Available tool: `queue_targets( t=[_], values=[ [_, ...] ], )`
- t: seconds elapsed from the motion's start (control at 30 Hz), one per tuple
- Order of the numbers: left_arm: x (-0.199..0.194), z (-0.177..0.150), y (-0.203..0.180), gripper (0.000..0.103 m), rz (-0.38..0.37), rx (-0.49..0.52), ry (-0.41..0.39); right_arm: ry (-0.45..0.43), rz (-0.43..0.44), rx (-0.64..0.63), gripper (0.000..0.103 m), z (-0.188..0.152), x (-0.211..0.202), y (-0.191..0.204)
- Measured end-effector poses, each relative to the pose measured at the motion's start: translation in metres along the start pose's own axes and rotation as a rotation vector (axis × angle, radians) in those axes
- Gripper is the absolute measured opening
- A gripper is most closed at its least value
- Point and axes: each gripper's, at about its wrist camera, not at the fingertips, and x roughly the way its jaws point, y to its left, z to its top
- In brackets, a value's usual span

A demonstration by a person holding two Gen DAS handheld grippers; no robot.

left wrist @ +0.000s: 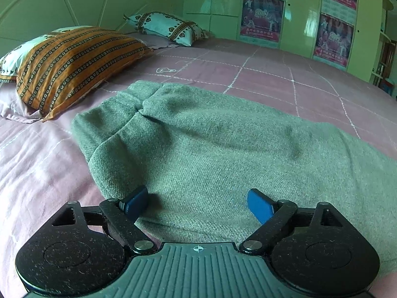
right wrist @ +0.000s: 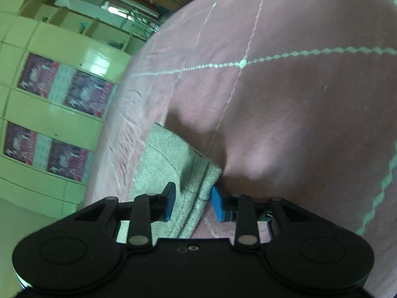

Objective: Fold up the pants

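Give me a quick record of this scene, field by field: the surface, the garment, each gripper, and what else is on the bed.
surface: bed with pink sheet
garment: grey pants, lying on the sheet, partly folded
left gripper: open above the pants, nothing held
right gripper: narrow gap, a pants edge between the jaws; grip unclear
other items: striped orange pillow, white patterned pillow
background: green wardrobe with posters

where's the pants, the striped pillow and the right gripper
pants (left wrist: 211,149), left wrist view, middle of the grey fabric
striped pillow (left wrist: 72,67), left wrist view, centre of the orange striped face
right gripper (right wrist: 192,203), right wrist view, midway between the blue fingertips
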Motion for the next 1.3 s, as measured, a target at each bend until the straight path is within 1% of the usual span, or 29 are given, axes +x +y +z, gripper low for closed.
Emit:
queue_targets(
  t=[0.03,0.07,0.1,0.13,0.2,0.23,0.27,0.3,0.33,0.4,0.43,0.47,0.53,0.6,0.73,0.87,0.9,0.97,1.0,1.07,1.13,1.17,1.2,1.23,1.27,1.3],
  values=[
    [0.0,0.0,0.001,0.087,-0.004,0.0,0.002,0.007,-0.02,-0.003,0.022,0.002,0.002,0.004],
    [0.0,0.001,0.002,0.088,-0.01,0.004,0.008,0.015,-0.03,-0.021,0.009,0.004,0.002,0.007],
    [0.001,0.002,0.003,0.088,-0.015,0.008,0.015,0.02,-0.025,-0.116,0.008,0.008,0.002,0.017],
    [0.001,0.004,0.005,0.088,-0.021,0.011,0.025,0.005,-0.001,-0.258,0.007,0.011,-0.005,0.033],
    [0.001,0.006,0.007,0.088,-0.028,0.03,0.036,-0.043,0.087,-0.504,0.006,0.014,-0.026,0.064],
    [0.001,0.005,0.008,0.088,-0.033,0.039,0.038,-0.061,0.131,-0.563,0.006,0.014,-0.034,0.071],
    [0.002,0.005,0.008,0.088,-0.036,0.047,0.038,-0.074,0.156,-0.593,0.006,0.014,-0.039,0.073],
    [0.002,0.004,0.007,0.088,-0.037,0.053,0.036,-0.074,0.144,-0.59,0.006,0.015,-0.037,0.066],
    [0.002,0.003,0.007,0.088,-0.036,0.057,0.034,-0.055,0.109,-0.552,0.006,0.016,-0.027,0.05],
    [0.002,0.002,0.004,0.089,-0.028,0.072,0.032,0.039,-0.01,-0.393,0.006,0.015,0.008,0.009],
    [0.001,0.003,0.005,0.089,-0.026,0.071,0.035,0.015,0.015,-0.321,0.004,0.01,0.012,-0.005],
    [0.001,0.004,0.005,0.09,-0.026,0.071,0.039,-0.007,0.017,-0.306,0.005,0.006,0.01,-0.004],
    [0.002,0.005,0.007,0.092,-0.027,0.076,0.04,-0.039,-0.031,-0.353,0.009,-0.005,0.009,0.012],
    [0.002,0.004,0.008,0.092,-0.029,0.075,0.033,-0.039,-0.064,-0.389,0.01,-0.008,0.013,0.021],
    [-0.008,0.005,0.003,0.092,0.0,0.067,0.008,-0.005,-0.024,-0.311,0.013,-0.002,0.008,0.016],
    [-0.021,0.008,-0.003,0.092,-0.028,0.036,-0.05,-0.007,-0.013,-0.316,0.016,0.001,0.002,0.012],
    [-0.022,0.011,-0.007,0.092,-0.04,0.039,-0.062,-0.006,-0.015,-0.317,0.016,0.003,0.002,0.011],
    [-0.02,0.025,-0.025,0.092,-0.06,0.086,-0.098,-0.009,-0.021,-0.315,0.017,0.003,0.002,0.012],
    [-0.017,0.033,-0.035,0.092,-0.076,0.107,-0.102,-0.014,-0.024,-0.309,0.018,0.003,0.003,0.013],
    [-0.005,0.049,-0.061,0.092,-0.142,0.158,-0.089,-0.02,-0.033,-0.312,0.02,-0.002,0.001,0.012],
    [0.011,0.056,-0.086,0.092,-0.173,0.241,-0.076,-0.028,-0.046,-0.328,0.02,-0.005,0.003,0.014],
    [0.026,0.058,-0.096,0.092,-0.171,0.298,-0.031,-0.031,-0.051,-0.335,0.02,-0.005,0.003,0.015],
    [0.042,0.059,-0.101,0.092,-0.142,0.34,0.028,-0.032,-0.056,-0.341,0.021,-0.006,0.004,0.016],
    [0.058,0.059,-0.097,0.093,-0.092,0.369,0.067,-0.031,-0.059,-0.343,0.021,-0.005,0.002,0.015],
    [0.069,0.063,-0.083,0.099,-0.058,0.338,0.069,-0.028,-0.06,-0.344,0.021,-0.005,0.002,0.015],
    [0.076,0.07,-0.069,0.1,-0.031,0.28,0.085,-0.023,-0.059,-0.344,0.021,-0.002,0.003,0.015]
  ],
)
